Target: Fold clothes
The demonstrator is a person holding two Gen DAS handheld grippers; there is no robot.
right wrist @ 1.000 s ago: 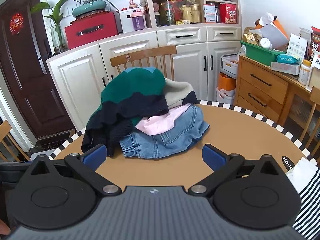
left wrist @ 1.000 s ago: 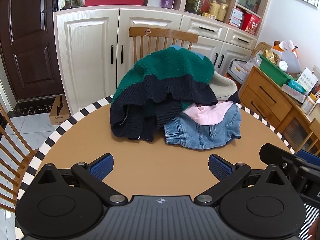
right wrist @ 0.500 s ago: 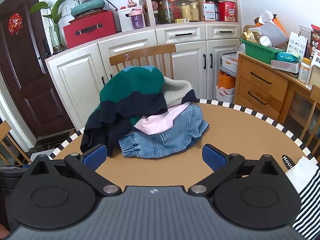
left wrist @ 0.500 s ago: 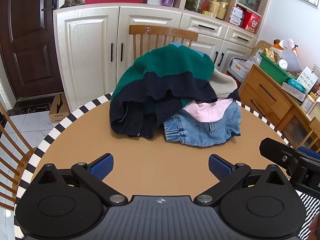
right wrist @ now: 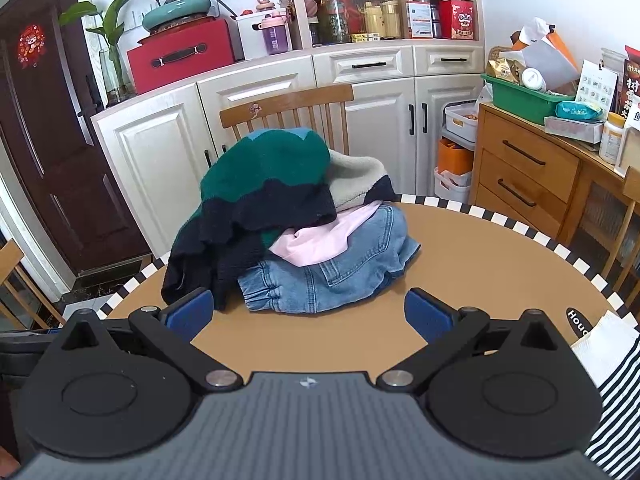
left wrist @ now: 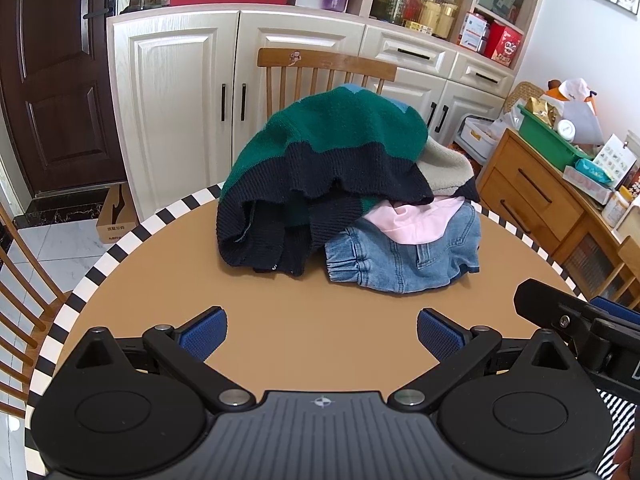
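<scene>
A pile of clothes sits at the far side of the round brown table. A green and navy knit sweater lies on top, over a beige fleece, a pink garment and blue jeans. The sweater, the pink garment and the jeans also show in the right wrist view. My left gripper is open and empty, short of the pile. My right gripper is open and empty, close in front of the jeans. The right gripper's body shows at the right of the left wrist view.
A wooden chair stands behind the table against white cabinets. A wooden dresser with a green bin is at the right. Another chair is at the left. The table has a black and white striped rim.
Both grippers have moved a little closer to the pile. They stay open and empty. The clothes have not moved.
</scene>
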